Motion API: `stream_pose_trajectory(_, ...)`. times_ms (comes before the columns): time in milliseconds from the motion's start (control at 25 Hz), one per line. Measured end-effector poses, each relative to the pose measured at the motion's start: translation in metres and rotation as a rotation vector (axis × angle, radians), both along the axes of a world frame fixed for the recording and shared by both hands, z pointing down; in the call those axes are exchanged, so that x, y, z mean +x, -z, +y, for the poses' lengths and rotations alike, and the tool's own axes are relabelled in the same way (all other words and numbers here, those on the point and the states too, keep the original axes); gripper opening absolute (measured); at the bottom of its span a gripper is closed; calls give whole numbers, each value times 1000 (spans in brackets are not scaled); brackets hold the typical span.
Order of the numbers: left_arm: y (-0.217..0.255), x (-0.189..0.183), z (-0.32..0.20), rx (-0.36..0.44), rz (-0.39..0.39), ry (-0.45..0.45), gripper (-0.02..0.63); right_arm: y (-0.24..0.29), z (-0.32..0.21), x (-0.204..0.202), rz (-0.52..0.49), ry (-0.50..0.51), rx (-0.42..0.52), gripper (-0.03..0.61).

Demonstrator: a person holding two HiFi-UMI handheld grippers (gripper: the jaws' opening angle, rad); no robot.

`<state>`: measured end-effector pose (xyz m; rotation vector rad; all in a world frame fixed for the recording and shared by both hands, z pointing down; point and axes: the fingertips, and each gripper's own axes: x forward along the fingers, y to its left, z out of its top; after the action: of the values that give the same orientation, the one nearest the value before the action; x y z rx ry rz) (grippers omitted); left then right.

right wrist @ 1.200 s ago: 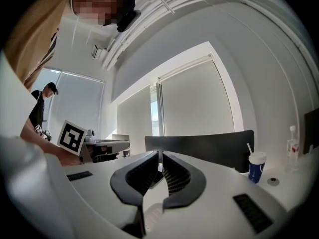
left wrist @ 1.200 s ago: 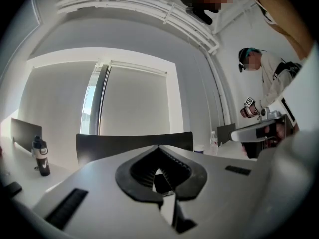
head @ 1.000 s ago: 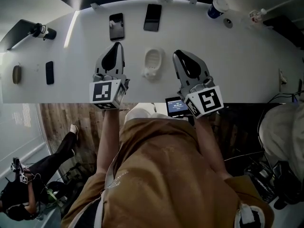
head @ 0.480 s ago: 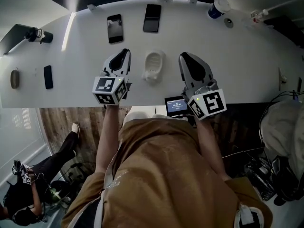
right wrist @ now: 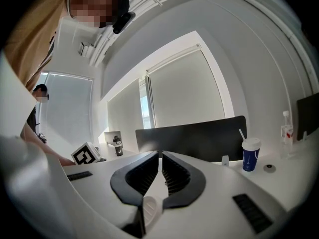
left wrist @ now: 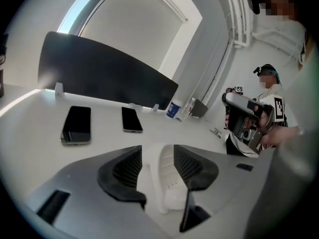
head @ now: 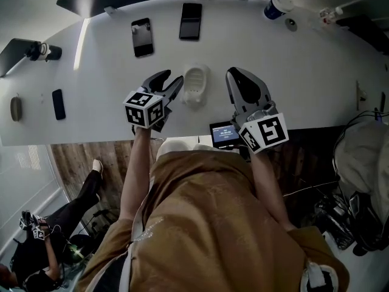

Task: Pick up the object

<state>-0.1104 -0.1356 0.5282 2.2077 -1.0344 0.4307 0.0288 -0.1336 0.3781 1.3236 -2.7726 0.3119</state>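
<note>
The object is a white ribbed dish (head: 196, 83) lying on the white table (head: 316, 84), a little in from its near edge. My left gripper (head: 169, 81) is low over the table just left of the dish, angled toward it. Its jaws have just been opening and stand apart. In the left gripper view the dish (left wrist: 165, 183) shows in the gap of the left gripper (left wrist: 157, 152), and the pads do not press on it. My right gripper (head: 237, 75) hovers to the right of the dish, pointing away from me. In its own view the right gripper (right wrist: 160, 156) is shut with nothing between its pads.
Two dark phones (head: 142, 36) (head: 190, 20) lie farther back, with a smaller one (head: 58, 104) at the left. A blue cup with a lid (head: 275, 7) stands at the far right. A small screen device (head: 223, 134) sits at the near table edge. Another person (left wrist: 266, 113) stands nearby holding grippers.
My left gripper has come down toward the table and swung right toward the dish, and its jaws have gone from shut to open. The right gripper has hardly moved.
</note>
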Motion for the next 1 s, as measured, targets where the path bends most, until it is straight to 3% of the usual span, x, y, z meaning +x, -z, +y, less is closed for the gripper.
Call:
stream_pose_trajectory(280, -34, 12, 8, -117, -11, -103, 240, -10, 0, -3, 10, 3, -30, 9)
stream_pose_trajectory(520, -57, 17, 6, -199, -6, -116, 305, -15, -1, 4, 9, -8, -42, 10)
stream_pose_trajectory(720, -67, 23, 10, -282, 4, -153, 305, -17, -5, 10, 12, -27, -45, 9)
stream_pose_trajectory(1000, -72, 29, 10, -317, 11, -160, 305, -19, -8, 10, 17, -25, -42, 9)
